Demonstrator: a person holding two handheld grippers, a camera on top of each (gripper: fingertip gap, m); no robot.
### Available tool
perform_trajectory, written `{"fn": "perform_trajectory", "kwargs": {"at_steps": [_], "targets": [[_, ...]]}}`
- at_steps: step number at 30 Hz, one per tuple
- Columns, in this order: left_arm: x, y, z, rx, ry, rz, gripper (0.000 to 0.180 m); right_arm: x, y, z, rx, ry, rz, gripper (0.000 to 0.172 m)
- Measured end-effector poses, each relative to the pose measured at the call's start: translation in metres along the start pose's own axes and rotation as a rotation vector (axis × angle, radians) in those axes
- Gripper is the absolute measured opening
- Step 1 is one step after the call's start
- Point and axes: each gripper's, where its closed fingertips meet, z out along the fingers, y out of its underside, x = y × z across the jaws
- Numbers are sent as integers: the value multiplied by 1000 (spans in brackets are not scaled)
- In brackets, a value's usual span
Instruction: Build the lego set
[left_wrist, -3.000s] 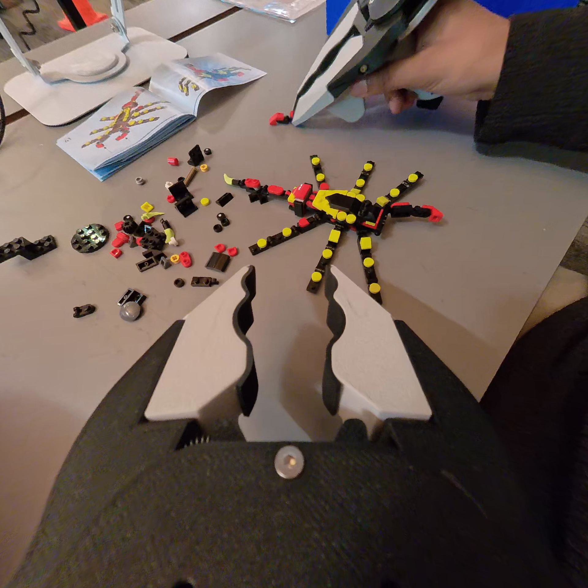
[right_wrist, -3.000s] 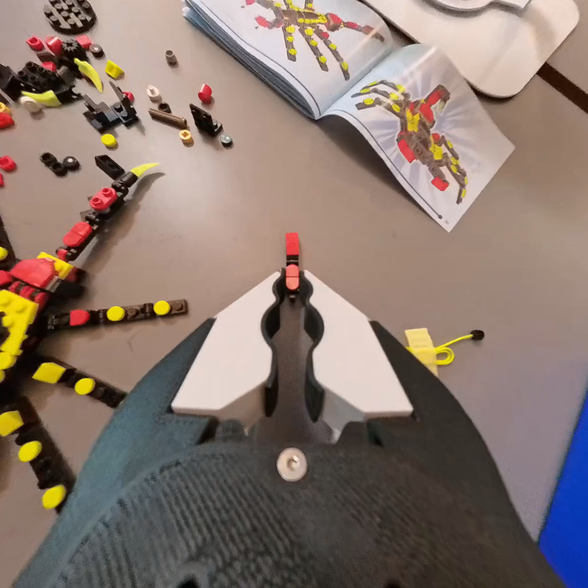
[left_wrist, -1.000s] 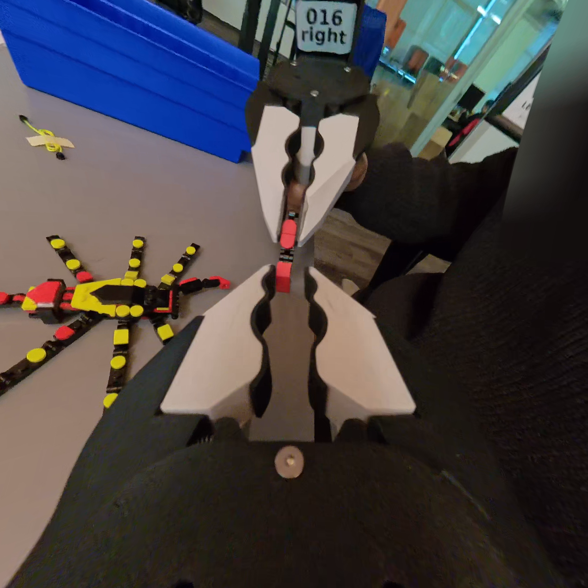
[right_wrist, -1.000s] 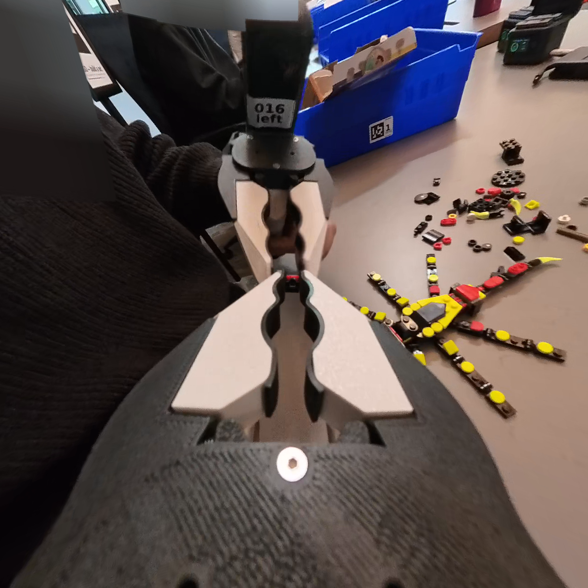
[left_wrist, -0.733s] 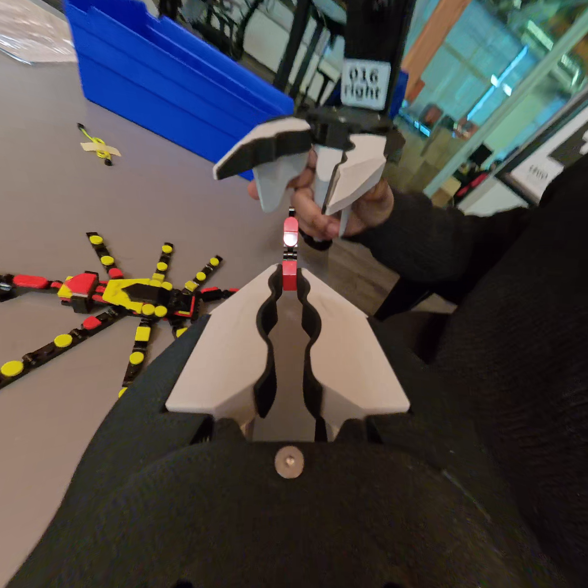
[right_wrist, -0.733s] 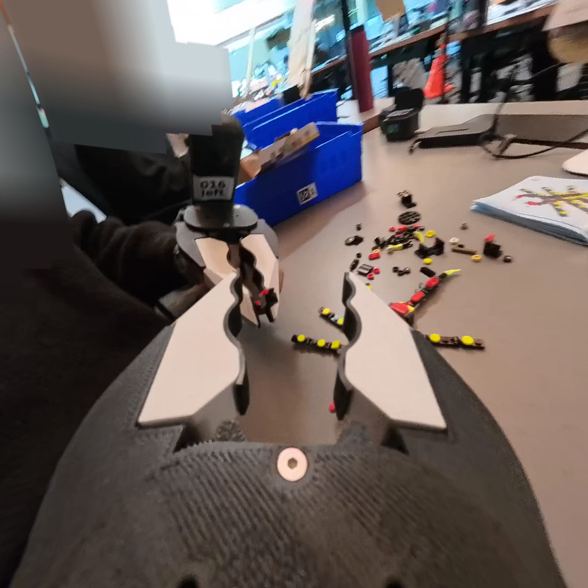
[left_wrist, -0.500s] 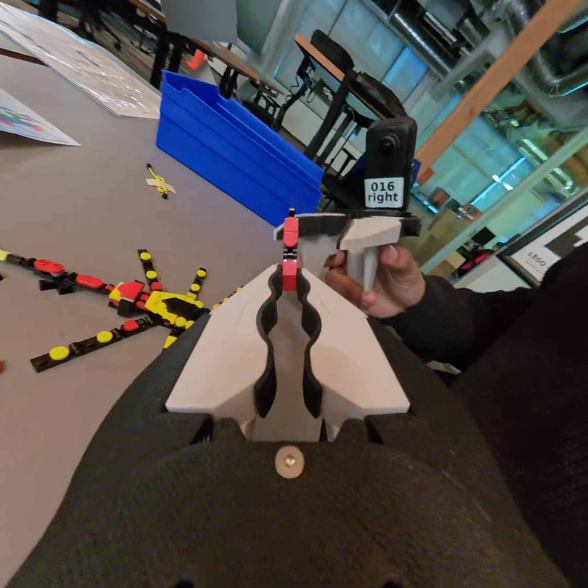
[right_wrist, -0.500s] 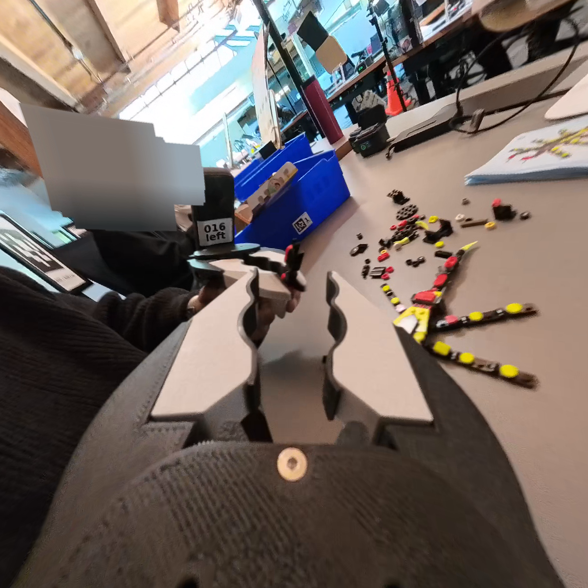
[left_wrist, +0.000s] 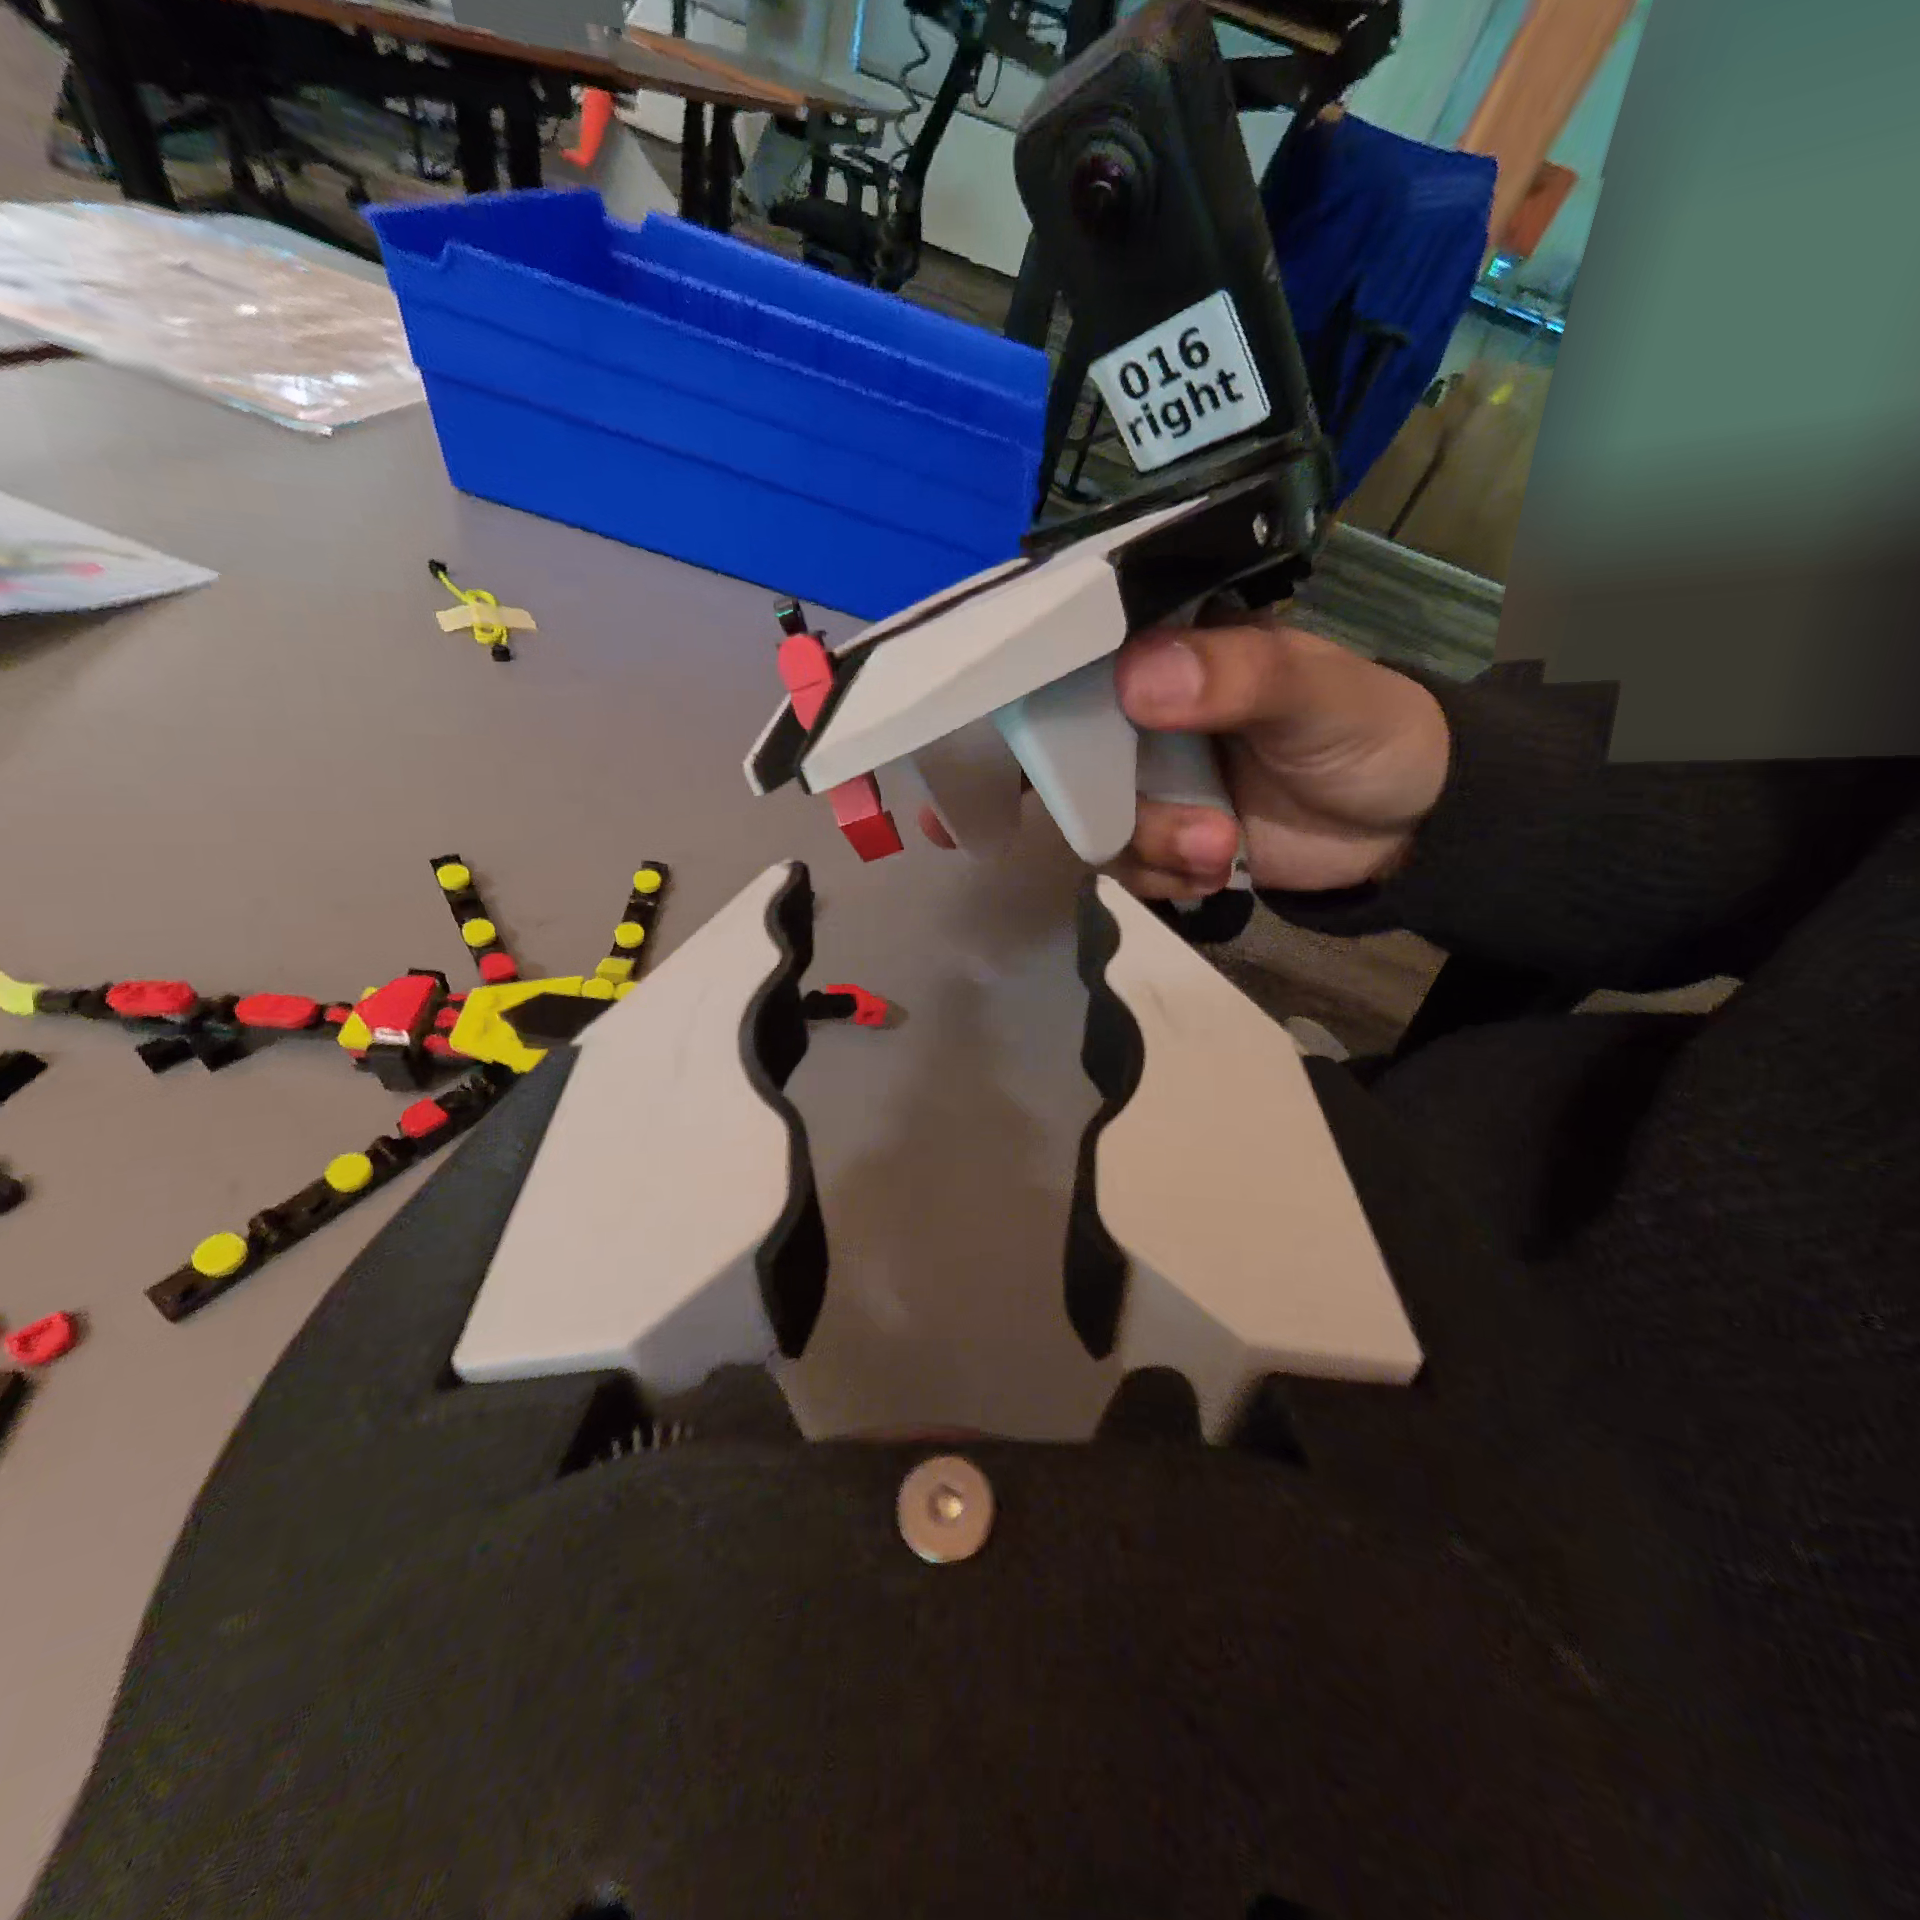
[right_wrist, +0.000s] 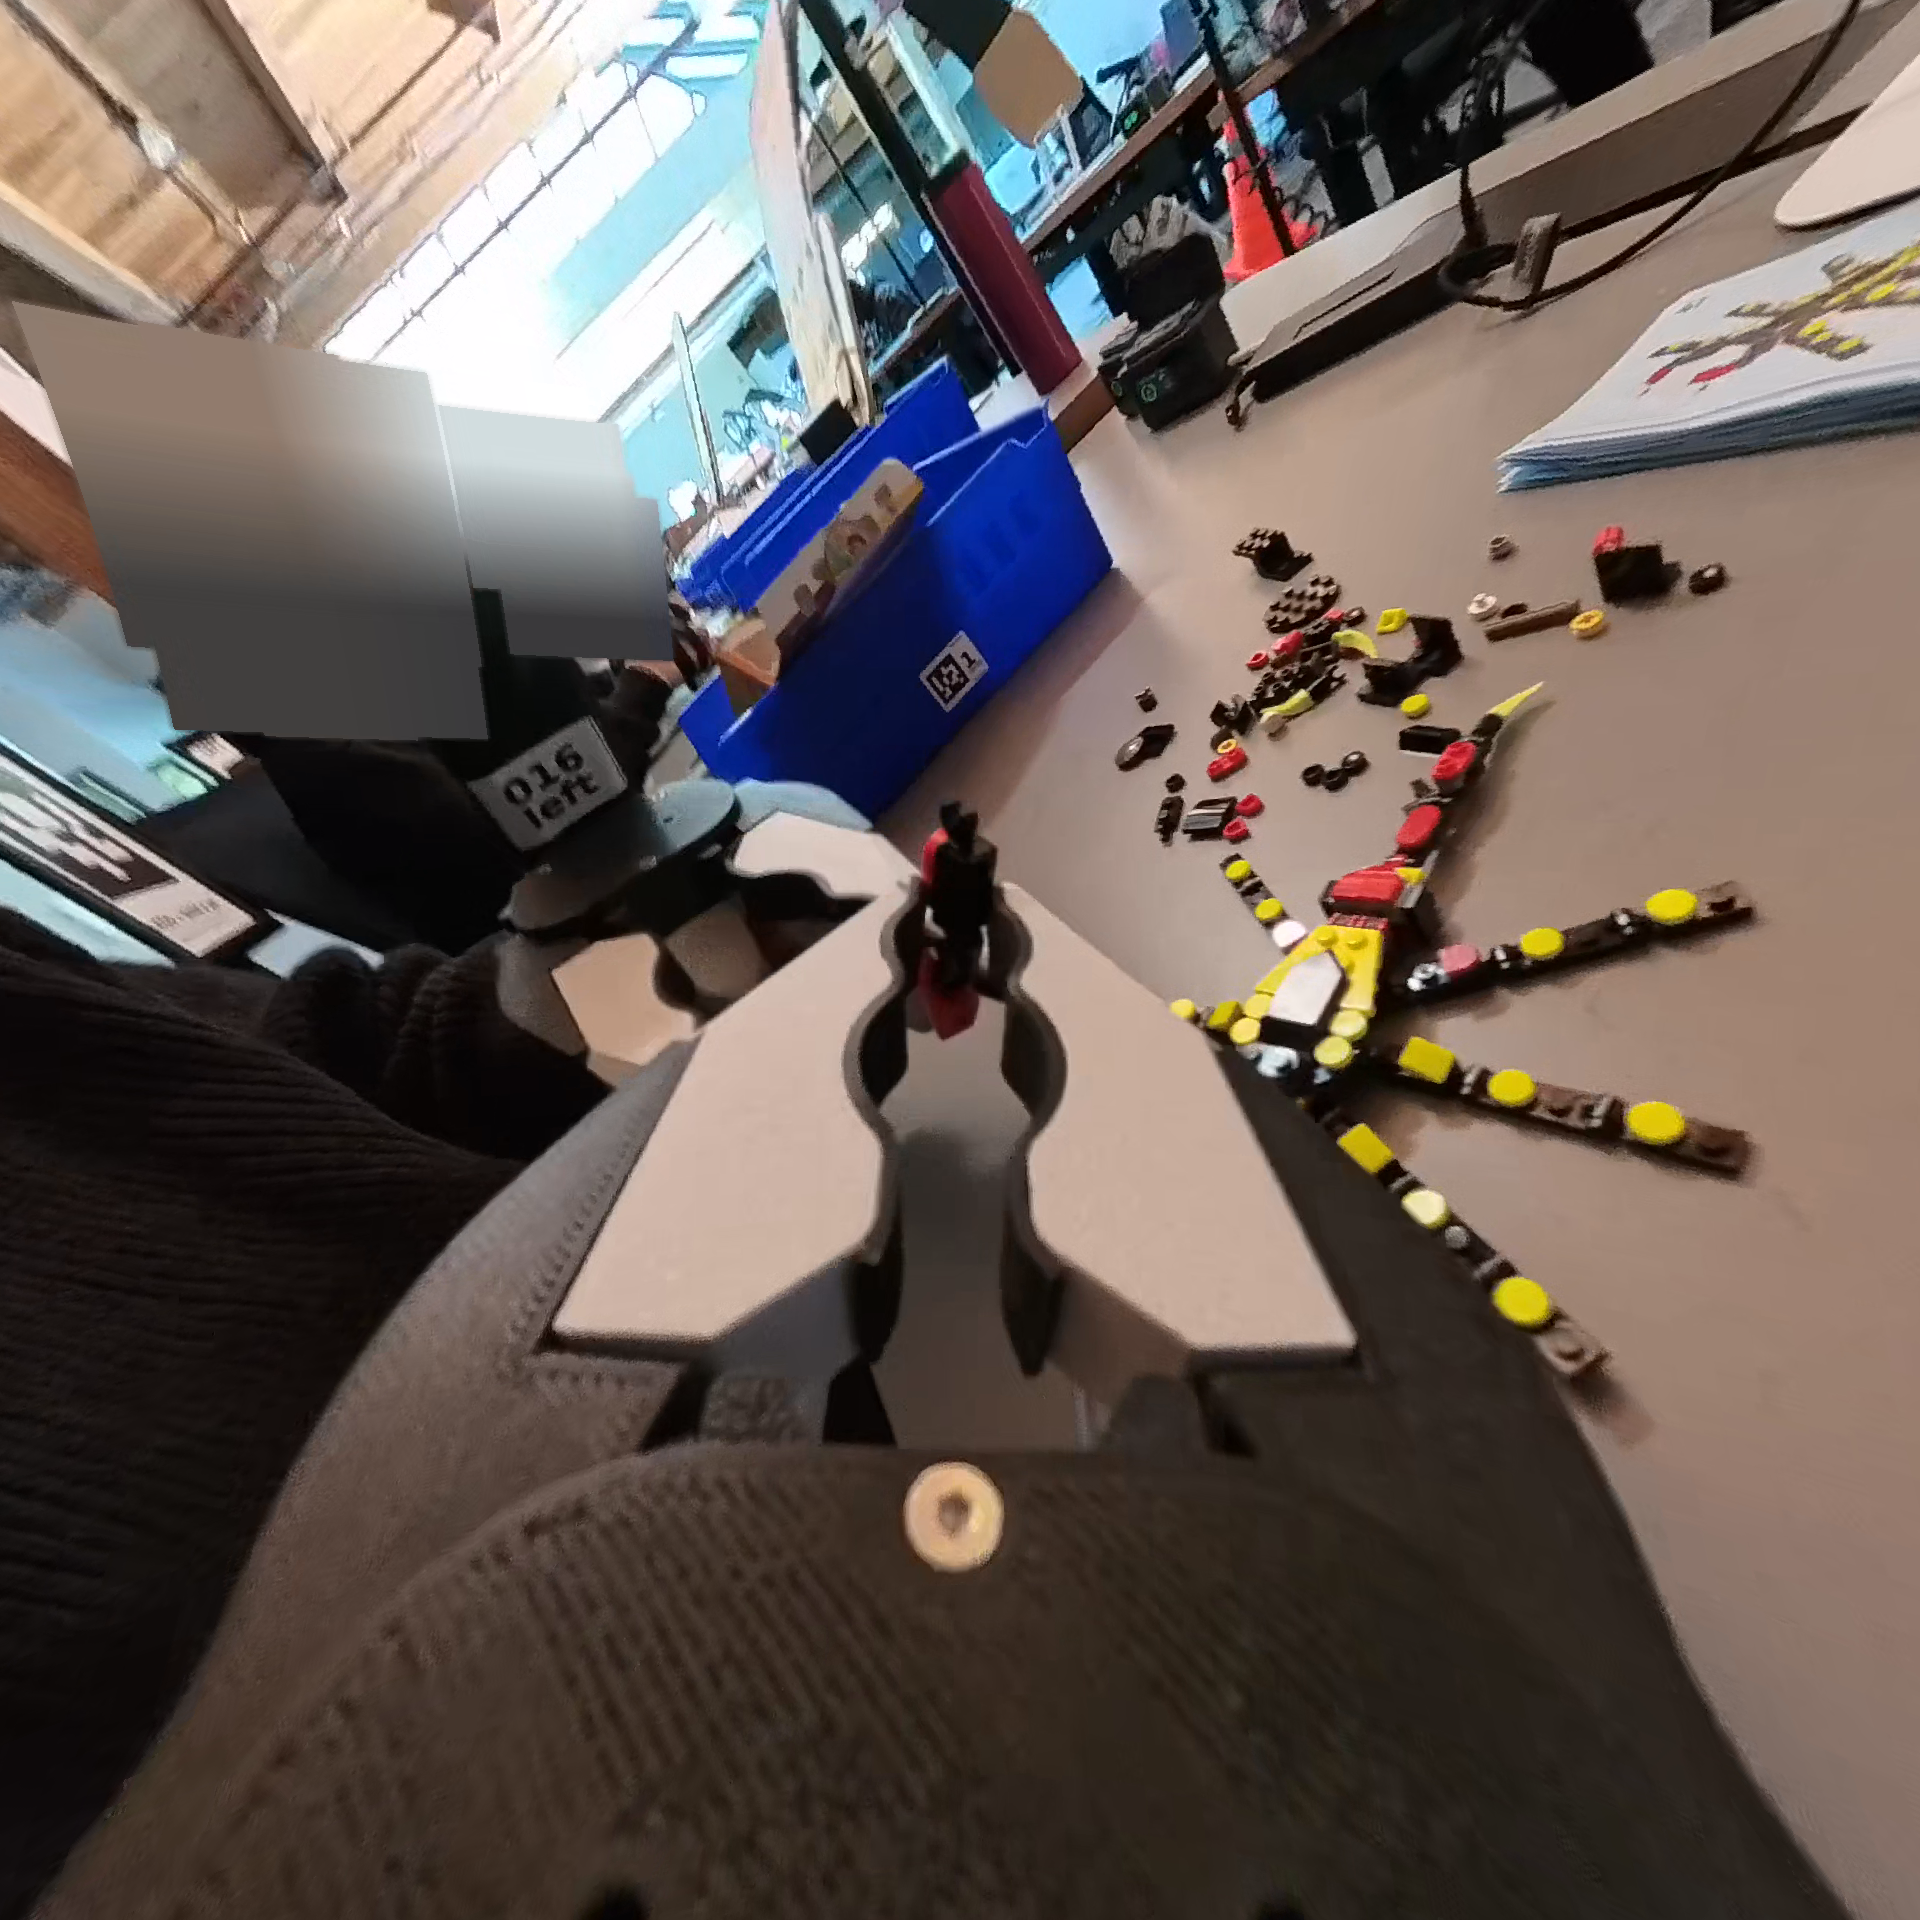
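The right gripper (right_wrist: 951, 935) has its jaws closed on a small red-and-black brick piece (right_wrist: 948, 940), held above the grey surface (left_wrist: 312, 748). The left gripper (left_wrist: 940, 894), just below, stands wide open and empty. The brick spider model (right_wrist: 1340, 966) lies right of the right jaws, loose bricks (right_wrist: 1309, 665) beyond.

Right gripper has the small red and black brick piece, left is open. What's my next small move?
Probably lower the right gripper toward the spider model on the table: its pads pinch the red and black piece, and the left gripper is open and empty.
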Motion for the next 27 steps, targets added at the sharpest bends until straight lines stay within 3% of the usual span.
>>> {"fn": "perform_trajectory", "kwargs": {"at_steps": [3, 8, 12, 16, 22, 24, 27], "targets": [[-6, -6, -9, 34, -6, 26, 54, 5, 4, -7, -98, 65, -165, 10], [-16, -7, -14, 37, 2, -104, 35, 20, 22, -10, -324, 274, -583, 10], [-20, 2, -9, -16, -3, -188, 26, 18, 44, 1, -446, 319, -761, 10], [-18, 9, -8, -54, 7, -193, 17, 14, 49, 5, -473, 321, -845, 10], [-12, 7, -9, -48, 70, -227, 8, 9, 48, 5, -443, 272, -818, 10], [-16, 0, -11, -10, 79, -300, 6, 6, 41, 6, -392, 267, -815, 11], [-22, -12, -16, 83, 144, -520, 6, 6, 32, 4, -338, 281, -833, 25]]}}
